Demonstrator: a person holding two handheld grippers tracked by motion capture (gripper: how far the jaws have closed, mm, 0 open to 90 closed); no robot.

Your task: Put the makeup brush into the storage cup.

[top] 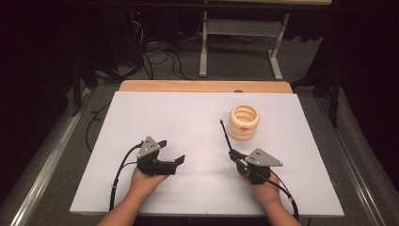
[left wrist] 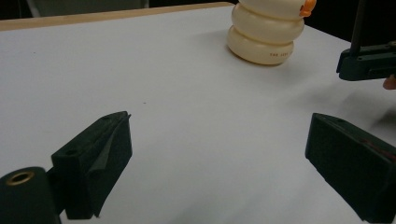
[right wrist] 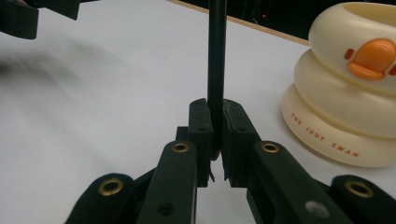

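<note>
White tabletop (top: 188, 122), thin black rod (right wrist: 216, 60) upright, pinched in right gripper (right wrist: 215, 135)

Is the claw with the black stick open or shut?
Shut. The right claw pinches the black stick tight between both jaws.

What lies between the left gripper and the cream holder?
Nothing: bare white table between the left gripper and the cream holder, seen from the high view.
</note>
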